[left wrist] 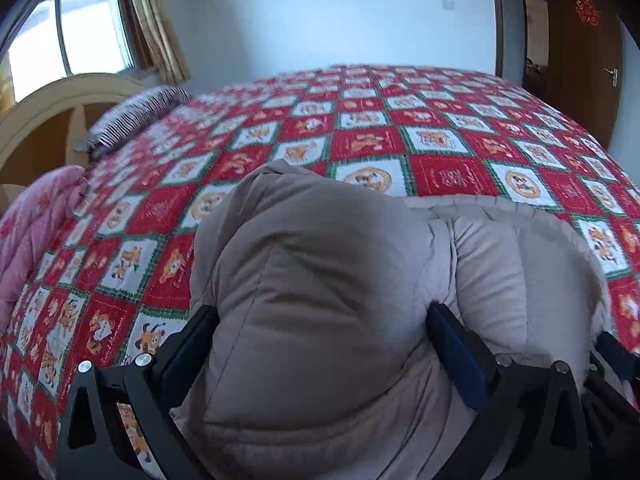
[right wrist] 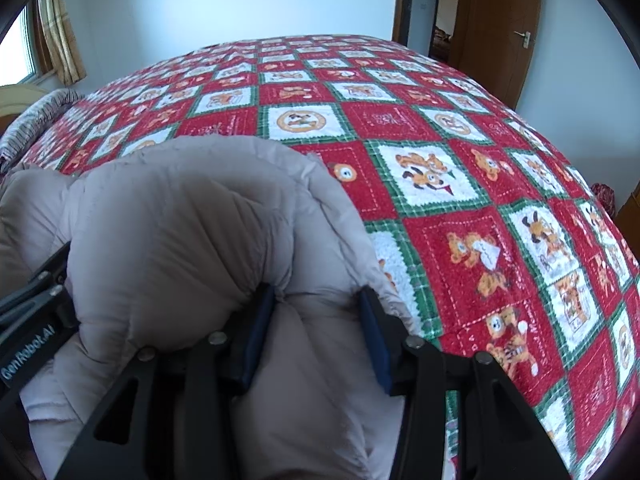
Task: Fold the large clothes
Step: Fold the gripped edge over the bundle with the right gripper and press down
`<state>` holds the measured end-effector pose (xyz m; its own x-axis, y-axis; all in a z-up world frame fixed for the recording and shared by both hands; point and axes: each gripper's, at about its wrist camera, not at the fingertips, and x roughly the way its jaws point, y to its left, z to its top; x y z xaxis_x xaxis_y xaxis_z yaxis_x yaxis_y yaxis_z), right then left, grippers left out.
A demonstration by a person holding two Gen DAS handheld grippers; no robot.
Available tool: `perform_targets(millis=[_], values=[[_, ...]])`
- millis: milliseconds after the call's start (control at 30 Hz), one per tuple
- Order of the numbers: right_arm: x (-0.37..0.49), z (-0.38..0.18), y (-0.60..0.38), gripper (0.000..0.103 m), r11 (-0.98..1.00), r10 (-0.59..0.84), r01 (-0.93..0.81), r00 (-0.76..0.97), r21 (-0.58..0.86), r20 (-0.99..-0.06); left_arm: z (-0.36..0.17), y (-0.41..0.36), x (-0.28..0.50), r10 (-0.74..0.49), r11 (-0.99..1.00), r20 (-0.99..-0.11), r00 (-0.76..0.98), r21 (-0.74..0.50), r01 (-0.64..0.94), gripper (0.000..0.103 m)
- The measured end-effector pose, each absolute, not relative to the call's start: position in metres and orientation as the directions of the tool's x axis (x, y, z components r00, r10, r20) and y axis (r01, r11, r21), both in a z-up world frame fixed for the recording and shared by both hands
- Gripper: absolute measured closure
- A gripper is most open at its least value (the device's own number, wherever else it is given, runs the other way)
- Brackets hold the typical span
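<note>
A puffy beige padded coat lies bunched at the near edge of the bed; it also shows in the right wrist view. My left gripper has its jaws set wide around a thick fold of the coat, which fills the gap between the blue pads. My right gripper is shut on another fold of the coat, its pads pressed into the padding. The left gripper's frame shows at the left edge of the right wrist view, close beside the right gripper.
The bed carries a red, white and green checked quilt with cartoon prints. A striped pillow and a pink blanket lie at its left by the headboard. A window with curtains is at left, a wooden door at far right.
</note>
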<state>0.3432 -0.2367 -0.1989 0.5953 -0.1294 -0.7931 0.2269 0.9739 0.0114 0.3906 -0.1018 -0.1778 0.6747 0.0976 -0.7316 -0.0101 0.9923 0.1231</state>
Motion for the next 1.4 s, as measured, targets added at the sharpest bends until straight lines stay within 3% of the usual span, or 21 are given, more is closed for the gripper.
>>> perform_targets(millis=[67,167,233,267,300,333,433,467,500,533,900,1400], values=[[0.345,-0.195,-0.239,0.055,0.977,-0.111,0.211,0.581,0.017,-0.806,-0.167,-0.092,0.385,0.049,0.996,-0.766,0.641,0.081,0.021,0.000],[0.343,-0.181,-0.244,0.053,0.985,-0.074,0.173,0.552,0.027,-0.831,-0.139,-0.072,0.360,0.038,0.997,-0.725,0.687,0.071,0.020,0.001],[0.335,-0.161,-0.246,0.030,0.980,-0.086,0.195,0.572,0.034,-0.816,-0.120,-0.050,0.341,0.093,0.996,-0.651,0.753,0.070,-0.062,0.001],[0.330,-0.148,-0.245,0.010,0.979,-0.101,0.203,0.614,0.032,-0.783,-0.116,-0.039,0.335,0.106,0.994,-0.632,0.767,0.049,-0.097,0.001],[0.323,-0.131,-0.242,0.001,0.979,-0.117,0.202,0.678,0.030,-0.726,-0.116,-0.032,0.333,0.114,0.992,-0.631,0.767,0.029,-0.123,0.001],[0.319,-0.119,-0.238,0.000,0.979,-0.140,0.202,0.715,0.010,-0.685,-0.120,-0.025,0.333,0.115,0.989,-0.642,0.758,0.003,-0.147,0.001],[0.327,-0.098,-0.214,0.003,0.996,-0.092,0.085,0.786,-0.040,-0.611,-0.146,-0.024,0.344,0.107,0.986,-0.719,0.686,-0.014,-0.169,0.001],[0.334,-0.103,-0.208,0.016,0.997,-0.071,0.040,0.772,-0.062,-0.632,-0.152,-0.026,0.344,0.109,0.986,-0.723,0.682,-0.011,-0.168,0.001],[0.343,-0.113,-0.204,0.038,0.998,-0.031,-0.016,0.740,-0.063,-0.672,-0.154,-0.029,0.341,0.124,0.984,-0.708,0.695,-0.001,-0.177,0.001],[0.348,-0.126,-0.205,0.044,0.998,0.017,-0.058,0.706,-0.034,-0.708,-0.154,-0.033,0.338,0.139,0.983,-0.692,0.708,0.012,-0.182,0.001],[0.342,-0.179,-0.228,0.036,0.993,0.097,-0.015,0.671,0.116,-0.735,-0.179,-0.040,0.343,0.110,0.987,-0.675,0.729,-0.015,-0.163,0.000],[0.338,-0.191,-0.231,0.034,0.990,0.092,0.012,0.684,0.138,-0.724,-0.190,-0.044,0.350,0.088,0.991,-0.695,0.713,-0.013,-0.135,0.000]])
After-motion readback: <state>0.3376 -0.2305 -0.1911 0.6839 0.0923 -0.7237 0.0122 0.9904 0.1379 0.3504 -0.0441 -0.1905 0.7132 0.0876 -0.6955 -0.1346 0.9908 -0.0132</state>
